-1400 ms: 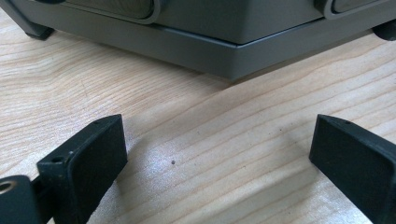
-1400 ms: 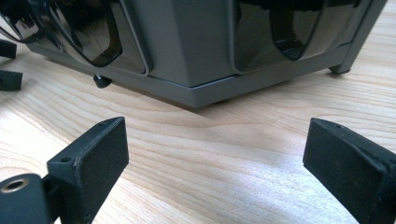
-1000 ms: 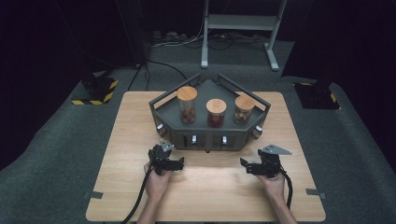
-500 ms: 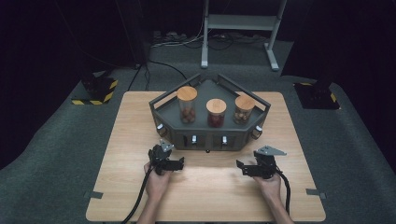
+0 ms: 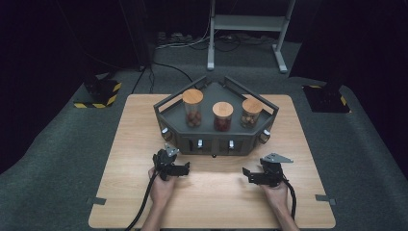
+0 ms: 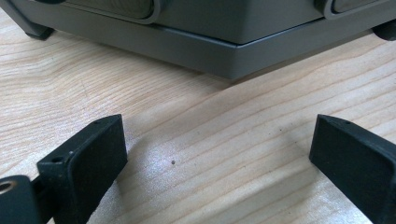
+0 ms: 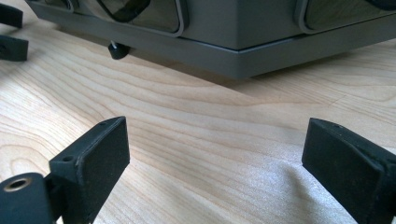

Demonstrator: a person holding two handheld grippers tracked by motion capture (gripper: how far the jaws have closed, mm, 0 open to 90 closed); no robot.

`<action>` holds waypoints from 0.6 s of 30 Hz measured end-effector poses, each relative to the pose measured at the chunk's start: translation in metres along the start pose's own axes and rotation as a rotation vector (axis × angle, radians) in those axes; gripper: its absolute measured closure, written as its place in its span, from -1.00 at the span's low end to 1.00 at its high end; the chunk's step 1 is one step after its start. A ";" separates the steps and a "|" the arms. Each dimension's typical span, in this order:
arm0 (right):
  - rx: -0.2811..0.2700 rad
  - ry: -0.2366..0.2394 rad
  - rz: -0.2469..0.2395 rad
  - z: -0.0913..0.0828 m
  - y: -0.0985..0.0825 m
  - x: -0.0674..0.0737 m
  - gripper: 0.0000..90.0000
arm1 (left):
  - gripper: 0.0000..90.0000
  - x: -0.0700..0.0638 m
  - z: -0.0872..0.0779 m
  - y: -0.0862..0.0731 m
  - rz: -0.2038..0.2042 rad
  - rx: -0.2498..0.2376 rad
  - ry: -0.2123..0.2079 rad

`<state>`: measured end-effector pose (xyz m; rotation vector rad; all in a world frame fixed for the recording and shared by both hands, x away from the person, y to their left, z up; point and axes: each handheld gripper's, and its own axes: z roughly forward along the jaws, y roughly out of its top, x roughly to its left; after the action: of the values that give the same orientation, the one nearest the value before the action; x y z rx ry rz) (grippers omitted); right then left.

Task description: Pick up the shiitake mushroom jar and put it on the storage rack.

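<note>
You held the left gripper and right gripper low in the frame, both spread wide and empty, just below the grey rack at centre.

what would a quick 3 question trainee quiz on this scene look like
1. How many jars with wooden lids stand in the grey tray?
2. True or false: the left gripper is shut on a jar.
3. Which jar is tallest? A the left jar, B the middle jar, C the right jar

Key
1. Three.
2. False: its jaws stand open over the bare table, and the right gripper is open too.
3. A.
</note>
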<state>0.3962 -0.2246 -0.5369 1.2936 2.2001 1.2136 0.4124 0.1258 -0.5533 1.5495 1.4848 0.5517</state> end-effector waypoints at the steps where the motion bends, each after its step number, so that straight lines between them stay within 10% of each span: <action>1: 0.003 -0.001 0.002 0.000 -0.001 0.000 -0.84 | -0.92 0.000 0.000 0.000 0.001 0.000 0.000; 18: 0.084 -0.046 -0.027 0.008 0.000 0.005 -0.85 | -0.92 0.000 0.000 0.000 -0.002 -0.003 0.000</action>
<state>0.3988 -0.2163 -0.5408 1.3065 2.2506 1.0811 0.4124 0.1256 -0.5533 1.5458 1.4850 0.5524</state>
